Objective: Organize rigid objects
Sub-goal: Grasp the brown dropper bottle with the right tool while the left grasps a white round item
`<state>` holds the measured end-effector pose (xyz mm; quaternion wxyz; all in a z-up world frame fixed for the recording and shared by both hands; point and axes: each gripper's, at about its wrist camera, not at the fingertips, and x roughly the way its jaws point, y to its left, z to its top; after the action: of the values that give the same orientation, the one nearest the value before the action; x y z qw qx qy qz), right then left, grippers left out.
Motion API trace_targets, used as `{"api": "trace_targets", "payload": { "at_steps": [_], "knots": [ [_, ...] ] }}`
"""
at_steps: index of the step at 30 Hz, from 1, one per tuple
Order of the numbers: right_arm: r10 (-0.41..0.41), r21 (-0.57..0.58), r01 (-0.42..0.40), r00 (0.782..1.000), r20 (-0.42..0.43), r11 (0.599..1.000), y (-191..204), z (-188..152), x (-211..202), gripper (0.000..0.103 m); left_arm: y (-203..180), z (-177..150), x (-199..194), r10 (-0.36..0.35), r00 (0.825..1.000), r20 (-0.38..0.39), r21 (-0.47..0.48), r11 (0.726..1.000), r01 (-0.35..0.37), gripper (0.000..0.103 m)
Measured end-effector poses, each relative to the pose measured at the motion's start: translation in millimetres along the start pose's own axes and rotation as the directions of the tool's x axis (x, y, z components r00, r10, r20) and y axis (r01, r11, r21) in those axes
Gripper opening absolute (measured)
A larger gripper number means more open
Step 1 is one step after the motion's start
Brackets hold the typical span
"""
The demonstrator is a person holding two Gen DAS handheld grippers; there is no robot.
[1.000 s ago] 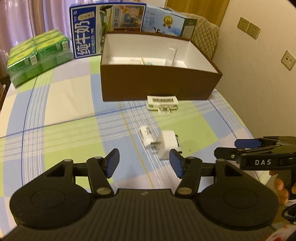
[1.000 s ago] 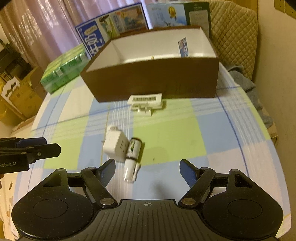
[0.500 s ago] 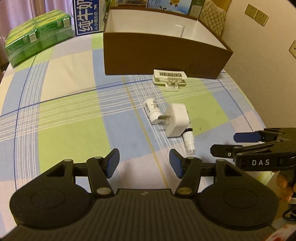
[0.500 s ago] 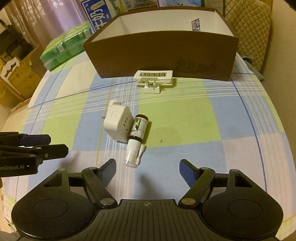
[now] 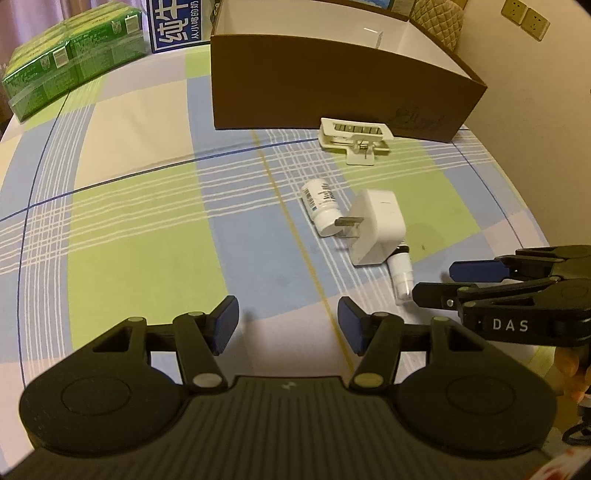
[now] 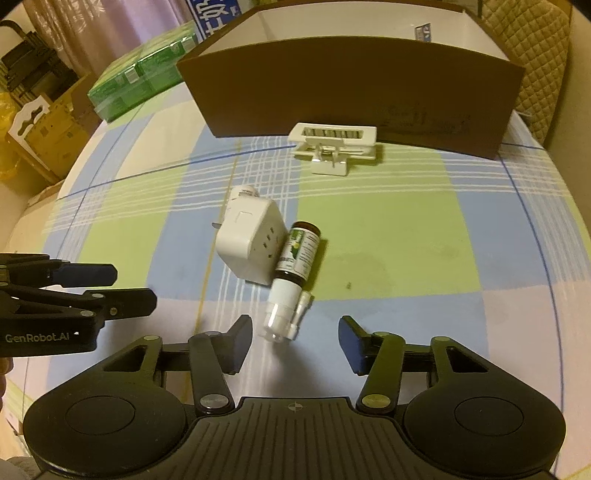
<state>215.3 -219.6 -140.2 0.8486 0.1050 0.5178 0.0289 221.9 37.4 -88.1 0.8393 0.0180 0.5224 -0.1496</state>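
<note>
A white plug adapter (image 6: 247,247) lies mid-table on the checked cloth, with a brown spray bottle (image 6: 297,258) against its right side and a small white pill bottle (image 5: 321,206) behind it. A white clip (image 6: 332,144) sits by the front wall of the brown cardboard box (image 6: 351,92). My right gripper (image 6: 295,338) hovers low over the spray bottle's white nozzle. Its jaws are closing, the nozzle tip lies just between the fingertips, and neither pad touches it. My left gripper (image 5: 288,325) stays open with nothing in it, left of the adapter (image 5: 376,229).
Green cartons (image 5: 70,55) and a blue milk box (image 5: 177,22) stand at the table's back left. A quilted chair (image 6: 532,55) is behind the box. Cardboard boxes (image 6: 44,125) stand on the floor to the left. The rounded table edge runs close on the right.
Both grippers have come down toward the table and tilted further down, so the objects look nearer. The right jaws have narrowed around the spray bottle's nozzle end.
</note>
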Motion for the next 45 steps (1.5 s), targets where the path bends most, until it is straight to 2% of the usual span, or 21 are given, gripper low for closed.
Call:
{"api": "trace_targets", "payload": {
  "at_steps": [15,20,22,32,36,41,45],
  "knots": [
    [-0.018,-0.028,0.018,1.0,-0.008,0.999,3.2,11.0,26.4,0.034,6.3,9.2,12.9,-0.003,1.0,-0.004,-0.004,1.0,0.003,0.055],
    [-0.049,-0.032,0.049,0.999,0.004,0.998,-1.4,11.5,25.8,0.023,3.5,13.2,15.4,-0.013,1.0,-0.001,0.011,1.0,0.013,0.055],
    [-0.068,-0.034,0.068,0.998,0.011,0.997,-5.6,12.2,25.5,0.021,1.5,14.5,16.0,-0.022,1.0,0.002,0.022,1.0,0.022,0.055],
    [-0.17,0.021,0.169,0.985,0.038,0.985,-38.5,8.9,12.1,0.021,-17.4,23.2,12.6,-0.091,0.994,0.059,0.1,0.991,0.084,0.055],
    [-0.185,0.05,0.184,0.982,0.036,0.982,-50.5,6.5,6.4,0.021,-27.3,28.8,11.1,-0.129,0.988,0.085,0.15,0.982,0.116,0.055],
    [-0.202,0.072,0.198,0.979,0.042,0.977,-59.1,4.9,0.5,0.021,-43.4,35.4,13.2,-0.143,0.984,0.107,0.224,0.968,0.116,0.055],
    [-0.194,0.088,0.189,0.98,0.045,0.978,-66.3,2.6,-4.2,0.022,-54.0,40.0,16.2,-0.162,0.98,0.115,0.301,0.946,0.121,0.055]
  ]
}}
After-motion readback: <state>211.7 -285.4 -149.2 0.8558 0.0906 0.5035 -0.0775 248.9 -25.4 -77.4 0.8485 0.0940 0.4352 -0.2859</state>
